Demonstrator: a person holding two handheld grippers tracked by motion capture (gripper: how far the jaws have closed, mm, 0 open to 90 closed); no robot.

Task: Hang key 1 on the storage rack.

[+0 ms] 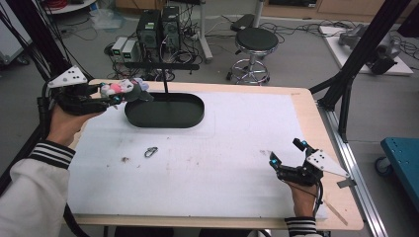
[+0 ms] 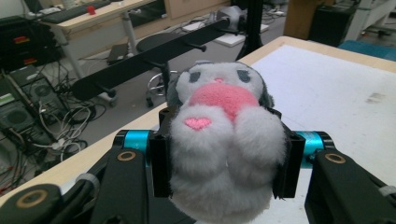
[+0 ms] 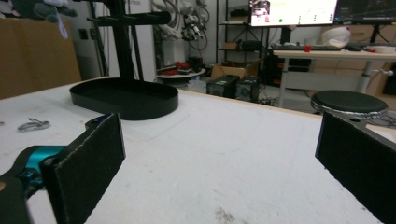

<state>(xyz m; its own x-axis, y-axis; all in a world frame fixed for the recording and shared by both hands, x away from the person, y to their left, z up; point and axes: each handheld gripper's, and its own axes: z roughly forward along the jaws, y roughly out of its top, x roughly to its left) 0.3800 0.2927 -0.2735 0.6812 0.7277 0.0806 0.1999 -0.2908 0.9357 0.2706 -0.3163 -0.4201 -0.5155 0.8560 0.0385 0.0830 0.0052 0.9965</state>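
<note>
At the far left of the high view, the left hand-held gripper (image 1: 114, 100) is raised above the desk's (image 1: 301, 106) left edge, held by a hand in a white sleeve with a striped cuff. Its jaws are closed on a plush toy (image 1: 123, 89), grey and white with a pink patch. In the left gripper view the toy (image 2: 224, 140) sits squarely between the two black pads (image 2: 159, 163), which press into its soft sides; its face points away from the camera, a small pink heart shows on its front, and its lower body bulges out below the pads. The toy hangs in the air just left of the tray, near the tray's left rim.

To the right of it, a black oval tray (image 1: 165, 118) rests on the white mat (image 1: 222, 163) that covers most of the desk. A thin black post (image 1: 164, 81) rises from the tray's back edge and carries a black crossbar (image 1: 160, 66) with short pegs. In the right gripper view the tray (image 3: 126, 100) lies well ahead at the left, with the post standing behind it.

In front of the tray, a small metal clip (image 1: 150, 152) lies on the mat, apart from everything else.

At the right, the right hand-held gripper (image 1: 286, 154) hovers low over the mat near the front right corner of the desk, pointing toward the tray. Its jaws stand wide apart with nothing between them; in the right gripper view the two pads (image 3: 88, 163) frame bare mat.
</note>
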